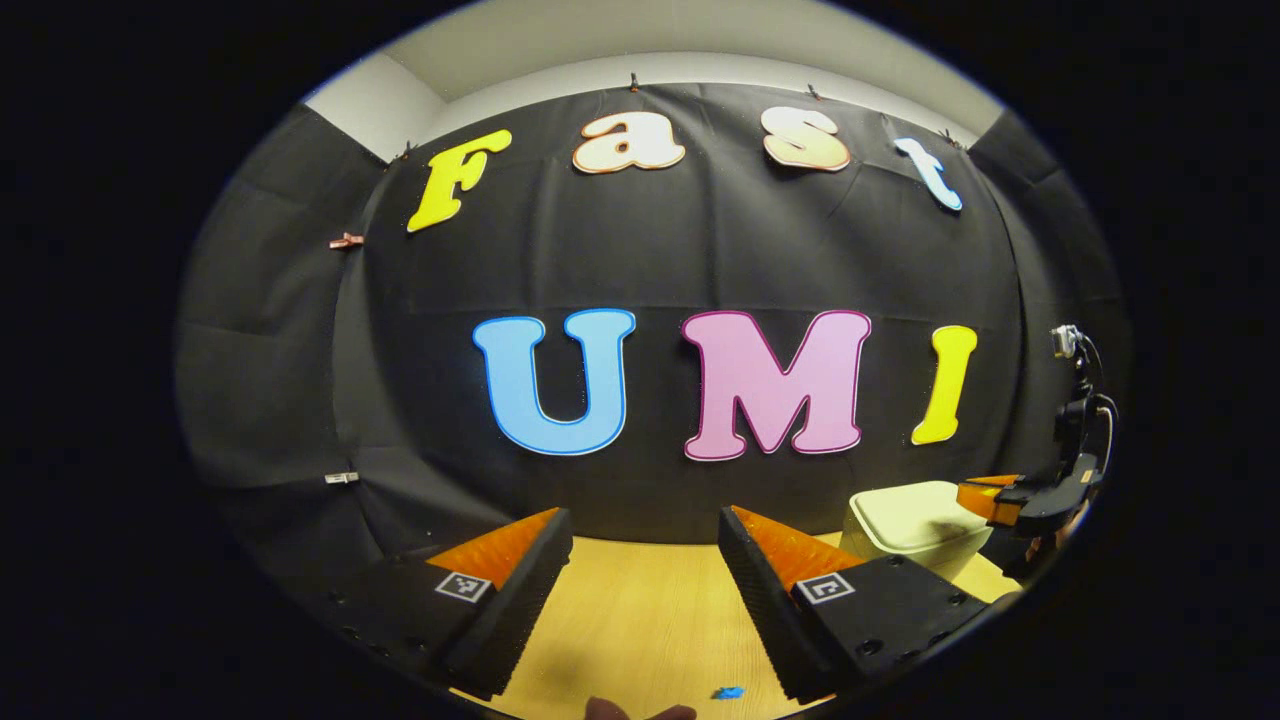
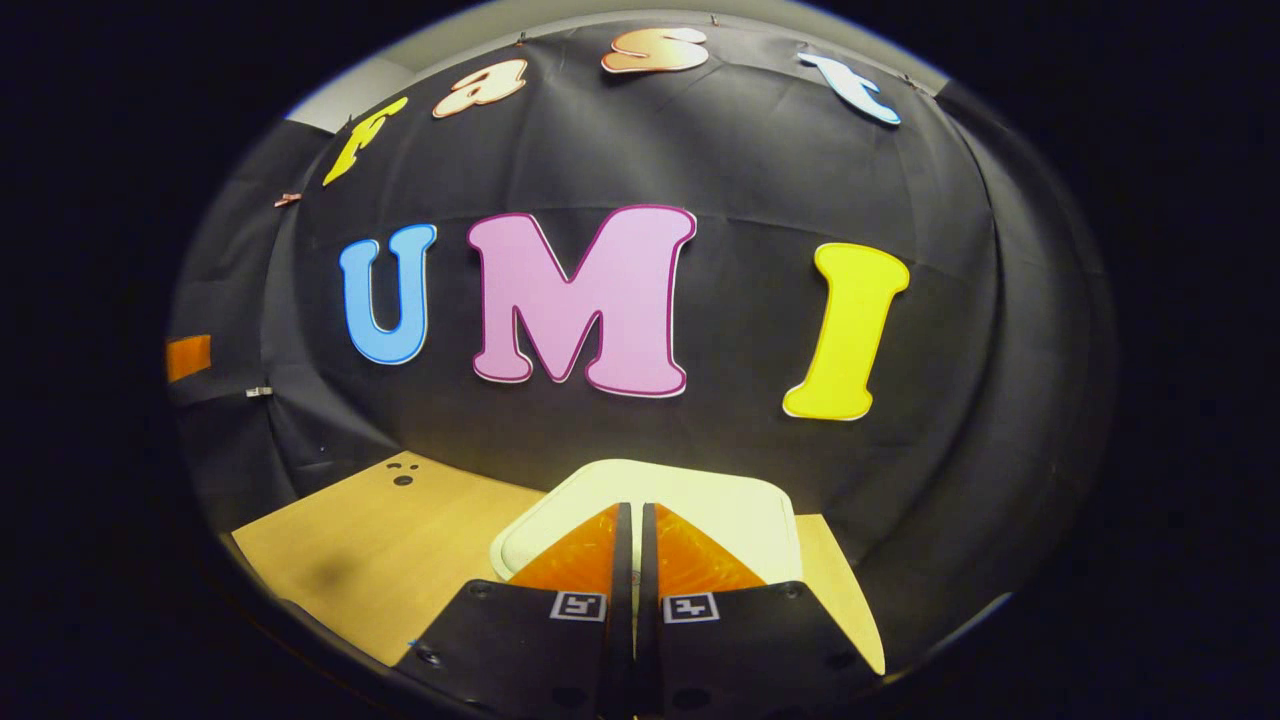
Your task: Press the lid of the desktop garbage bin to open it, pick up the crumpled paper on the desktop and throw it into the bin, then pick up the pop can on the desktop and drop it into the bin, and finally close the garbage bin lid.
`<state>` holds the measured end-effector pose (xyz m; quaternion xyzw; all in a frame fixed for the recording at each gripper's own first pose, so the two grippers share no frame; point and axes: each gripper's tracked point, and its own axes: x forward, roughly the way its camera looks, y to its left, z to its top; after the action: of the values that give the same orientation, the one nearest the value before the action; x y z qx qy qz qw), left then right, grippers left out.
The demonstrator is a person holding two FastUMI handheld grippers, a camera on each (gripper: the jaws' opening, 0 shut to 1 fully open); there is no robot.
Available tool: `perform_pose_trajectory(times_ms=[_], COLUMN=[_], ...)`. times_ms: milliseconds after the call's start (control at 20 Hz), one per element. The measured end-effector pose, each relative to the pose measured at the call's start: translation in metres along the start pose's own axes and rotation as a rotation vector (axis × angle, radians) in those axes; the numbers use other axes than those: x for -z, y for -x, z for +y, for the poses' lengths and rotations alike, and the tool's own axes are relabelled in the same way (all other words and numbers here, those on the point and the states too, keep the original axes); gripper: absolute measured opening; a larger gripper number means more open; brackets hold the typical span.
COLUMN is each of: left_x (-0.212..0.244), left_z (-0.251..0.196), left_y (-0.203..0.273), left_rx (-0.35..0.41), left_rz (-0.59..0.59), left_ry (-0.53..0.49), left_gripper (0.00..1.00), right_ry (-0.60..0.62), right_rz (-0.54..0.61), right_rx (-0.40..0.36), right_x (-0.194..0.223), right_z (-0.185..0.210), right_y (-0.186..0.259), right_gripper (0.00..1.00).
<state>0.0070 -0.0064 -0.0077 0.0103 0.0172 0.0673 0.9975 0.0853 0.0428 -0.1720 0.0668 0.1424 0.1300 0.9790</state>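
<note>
A cream desktop bin (image 1: 915,528) stands at the right on the wooden table, lid down. In the right gripper view its flat lid (image 2: 700,500) lies just beyond and under my right gripper (image 2: 635,515), whose fingers are shut together with nothing between them. The same gripper is seen from the left gripper view hovering over the bin's right side (image 1: 1000,497). My left gripper (image 1: 645,530) stands open over the bare table, well left of the bin, empty.
The wooden table (image 1: 640,610) runs back to the black cloth wall. A small blue scrap (image 1: 728,692) lies on the table near the front. Small dark holes (image 2: 402,472) mark the tabletop at the left in the right gripper view.
</note>
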Motion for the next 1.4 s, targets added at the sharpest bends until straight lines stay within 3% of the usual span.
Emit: perform_pose_trajectory(times_ms=[500,900,1150,1400], left_x=[0.004,0.003,-0.001,-0.002], left_z=[0.006,0.005,0.009,0.012], left_y=[-0.001,0.001,0.006,0.01], left_rx=[-0.025,-0.024,-0.026,-0.029], left_rz=[0.019,0.012,-0.002,-0.004], left_ry=[0.005,-0.004,-0.003,0.002], left_gripper=[0.95,0.95,0.95,0.95], right_ry=[-0.012,-0.057,-0.123,-0.13], right_rz=[0.079,-0.001,0.025,-0.052], right_rx=[-0.021,0.012,0.013,0.05], right_x=[0.037,0.042,0.027,-0.006], right_z=[0.006,0.003,-0.001,-0.013], right_y=[-0.002,0.001,0.0,0.008], right_gripper=[0.06,0.07,0.06,0.06])
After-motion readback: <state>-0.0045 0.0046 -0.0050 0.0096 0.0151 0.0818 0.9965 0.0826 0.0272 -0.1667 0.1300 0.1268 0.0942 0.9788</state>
